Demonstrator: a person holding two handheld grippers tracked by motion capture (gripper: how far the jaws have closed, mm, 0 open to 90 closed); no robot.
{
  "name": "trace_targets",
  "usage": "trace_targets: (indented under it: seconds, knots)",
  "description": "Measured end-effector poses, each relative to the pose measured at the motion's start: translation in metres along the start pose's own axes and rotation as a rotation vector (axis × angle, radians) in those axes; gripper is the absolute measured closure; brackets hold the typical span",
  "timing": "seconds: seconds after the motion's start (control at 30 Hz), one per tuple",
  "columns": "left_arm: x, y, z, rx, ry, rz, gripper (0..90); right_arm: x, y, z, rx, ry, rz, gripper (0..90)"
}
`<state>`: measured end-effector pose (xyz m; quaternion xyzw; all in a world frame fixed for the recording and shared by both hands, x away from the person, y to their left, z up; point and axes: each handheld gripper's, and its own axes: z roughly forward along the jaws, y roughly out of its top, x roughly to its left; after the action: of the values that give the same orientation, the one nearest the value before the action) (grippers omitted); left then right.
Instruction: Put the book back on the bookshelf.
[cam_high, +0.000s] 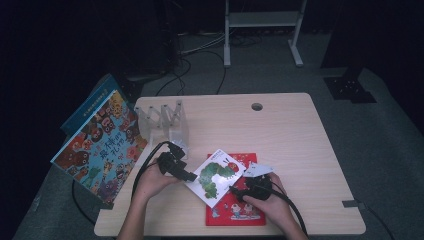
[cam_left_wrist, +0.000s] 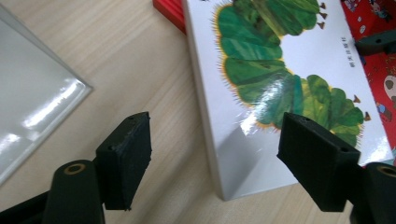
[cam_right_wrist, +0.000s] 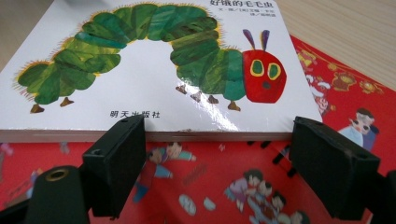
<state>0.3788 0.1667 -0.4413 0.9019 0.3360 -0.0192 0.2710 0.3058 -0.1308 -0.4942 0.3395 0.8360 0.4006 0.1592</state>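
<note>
The left gripper (cam_high: 192, 176) stands with its jaws apart, gripping nothing; in the left gripper view one corner of the caterpillar book (cam_left_wrist: 280, 93) lies between them, with the pads clear of it. The right gripper (cam_high: 234, 190) is likewise parted and holds nothing; in the right gripper view its jaws hang over the red book (cam_right_wrist: 224, 186), just short of the caterpillar book's near edge (cam_right_wrist: 154, 74). The caterpillar book lies flat, skewed, on the red book (cam_high: 250, 210), overhanging it to the left onto the bare table (cam_high: 290, 135). Both books sit near the table's front edge, about the middle.

A clear book rack (cam_high: 165, 122) stands towards the back left corner; its slots look empty. A big picture book (cam_high: 100, 145) leans at the table's left edge with a blue book (cam_high: 92, 102) behind it.

The left hand (cam_high: 152, 182) and the right hand (cam_high: 267, 202) come in from the front edge, each wrapped around its gripper, the two grippers pointing inward at the caterpillar book from opposite sides.
</note>
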Motion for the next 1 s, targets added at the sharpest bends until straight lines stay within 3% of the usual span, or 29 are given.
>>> trace_targets:
  seconds: [0.27, 0.4, 0.6, 0.73, 1.0]
  knots:
    - [0.001, -0.004, 0.009, 0.030, -0.011, -0.024, 18.7, -0.002, 0.006, 0.009, -0.001, 0.006, 0.007, 18.5]
    - [-0.001, -0.005, 0.013, 0.038, -0.027, -0.023, 16.4, 0.006, 0.003, 0.003, 0.033, 0.024, -0.019, 13.7]
    - [-0.006, -0.006, 0.023, 0.064, -0.049, -0.012, 12.6, 0.015, -0.003, 0.001, 0.004, 0.033, -0.024, 12.0]
    - [-0.008, -0.006, 0.027, 0.058, -0.068, -0.017, 9.1, 0.017, -0.003, 0.006, -0.015, 0.036, -0.024, 6.7]
    - [-0.012, -0.008, 0.031, 0.043, -0.094, -0.020, 6.8, 0.018, -0.001, 0.009, 0.001, 0.042, -0.037, 2.2]
